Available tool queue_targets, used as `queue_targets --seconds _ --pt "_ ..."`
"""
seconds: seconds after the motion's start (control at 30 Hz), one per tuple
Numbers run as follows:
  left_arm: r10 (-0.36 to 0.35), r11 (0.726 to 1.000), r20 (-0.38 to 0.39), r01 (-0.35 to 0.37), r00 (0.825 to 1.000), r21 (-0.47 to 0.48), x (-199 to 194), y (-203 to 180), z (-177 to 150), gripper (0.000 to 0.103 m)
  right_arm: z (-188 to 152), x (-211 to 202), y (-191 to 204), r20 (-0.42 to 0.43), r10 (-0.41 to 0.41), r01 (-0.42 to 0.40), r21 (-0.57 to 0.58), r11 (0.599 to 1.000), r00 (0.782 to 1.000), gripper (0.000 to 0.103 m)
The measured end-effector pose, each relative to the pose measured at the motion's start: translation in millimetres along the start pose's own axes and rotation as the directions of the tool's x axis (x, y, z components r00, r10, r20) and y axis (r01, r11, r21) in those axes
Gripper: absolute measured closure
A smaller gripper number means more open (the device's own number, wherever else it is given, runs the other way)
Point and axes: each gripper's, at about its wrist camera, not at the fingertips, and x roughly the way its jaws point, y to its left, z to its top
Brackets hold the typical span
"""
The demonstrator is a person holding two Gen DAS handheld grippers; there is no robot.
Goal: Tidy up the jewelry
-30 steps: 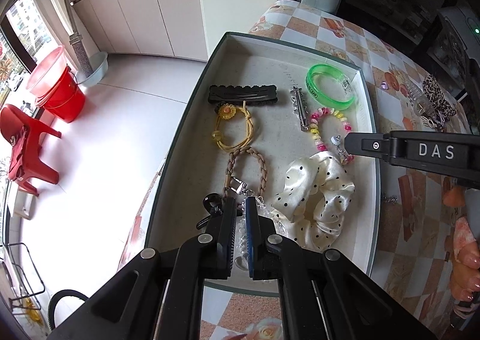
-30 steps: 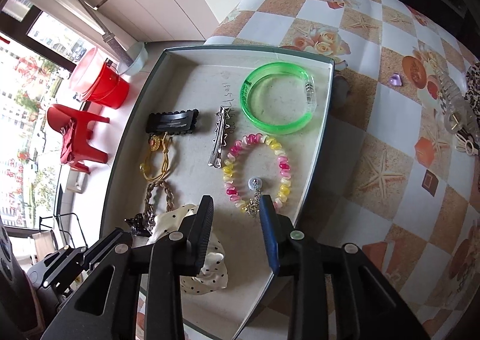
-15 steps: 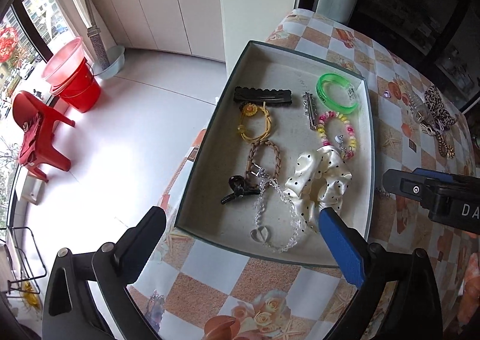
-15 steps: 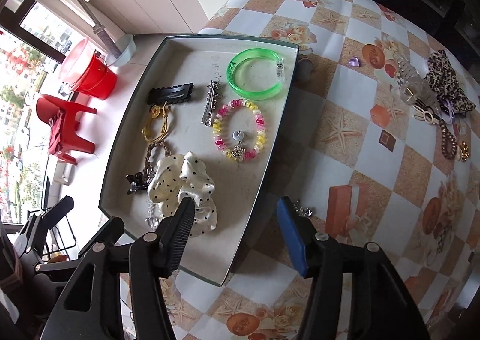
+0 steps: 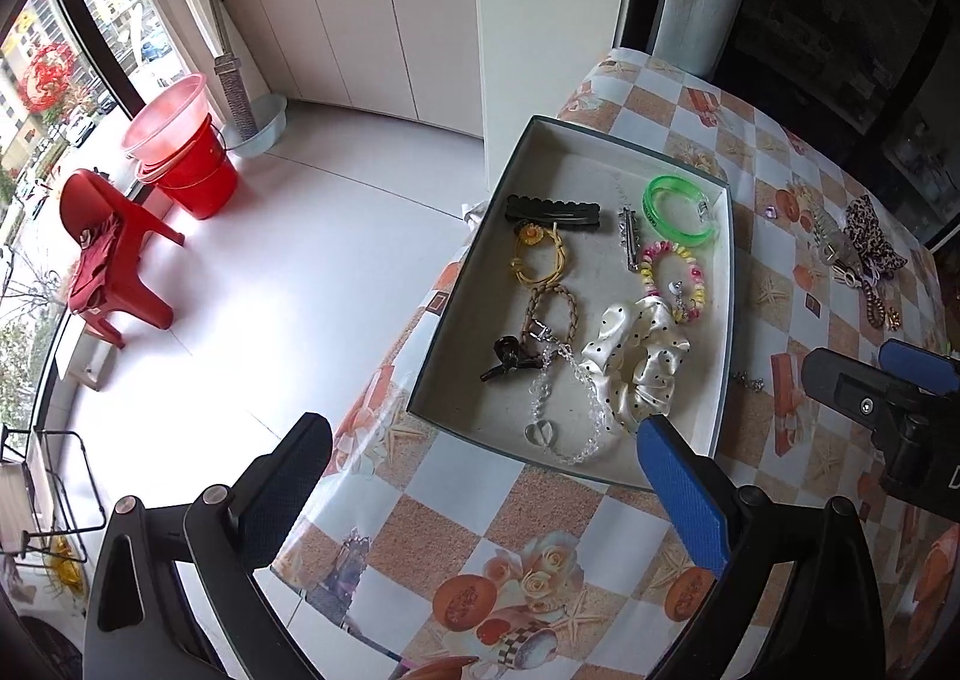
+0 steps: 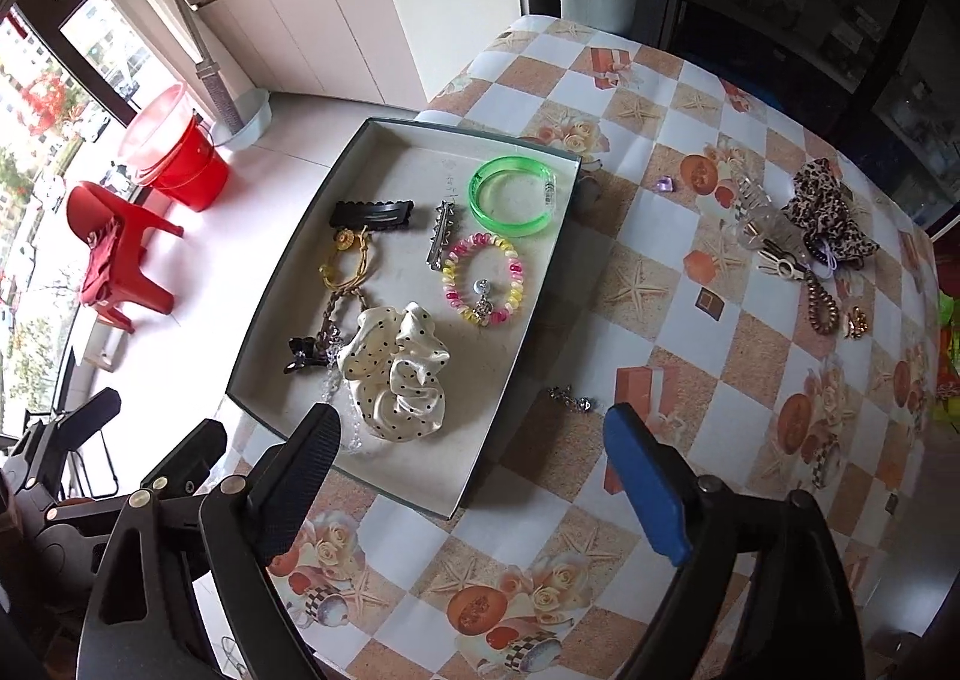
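Observation:
A shallow grey tray (image 5: 451, 320) (image 6: 498, 362) near the table's left edge holds a green bangle (image 5: 651, 212) (image 6: 507, 226), a pink-and-yellow bead bracelet (image 5: 699, 284) (image 6: 447, 272), a cream dotted scrunchie (image 5: 636, 356) (image 6: 402, 374), a clear crystal bracelet (image 5: 585, 389), a black hair clip (image 5: 552, 212) (image 6: 372, 213) and several smaller pieces. My left gripper (image 5: 480, 440) hangs above the tray's near end, wide open and empty. My right gripper (image 6: 471, 422) is high over the tray's near right corner, its jaws opening with nothing between them.
On the chequered cloth right of the tray lie a small silver piece (image 6: 570, 398), a purple gem (image 6: 665, 183), a clear claw clip (image 6: 762, 218), a leopard scrunchie (image 6: 828, 212) and a brown coil (image 6: 822, 302). Beyond the table's left edge, floor, red bucket (image 5: 192, 176), red chair (image 5: 114, 254).
Both grippers have risen and drawn back from the tray. The left jaws opened off the clear bracelet, the right jaws spread away from the bead bracelet's charm. Both pieces lie in the tray.

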Motion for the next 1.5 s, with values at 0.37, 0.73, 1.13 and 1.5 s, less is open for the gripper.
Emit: queue_targets --seconds 0.37,0.73,1.13,1.5 --pt "-0.001 1.000 -0.005 0.001 1.000 -0.009 -19 -1 -6 0.000 -5 -20 9 -0.009 -0.014 0.014 -0.020 1.000 1.000 0.012" --pt "-0.002 1.000 -0.004 0.002 1.000 -0.017 -26 1 -7 0.000 -7 -24 12 -0.008 -0.020 0.019 -0.022 1.000 1.000 0.012" --pt "-0.003 1.000 -0.006 0.003 1.000 -0.017 -27 1 -8 0.000 -7 -26 12 -0.007 -0.019 0.019 -0.024 1.000 1.000 0.012" --pt "-0.003 1.000 -0.006 0.003 1.000 -0.016 -27 1 -7 0.000 -7 -27 13 -0.007 -0.021 0.020 -0.024 1.000 1.000 0.012"
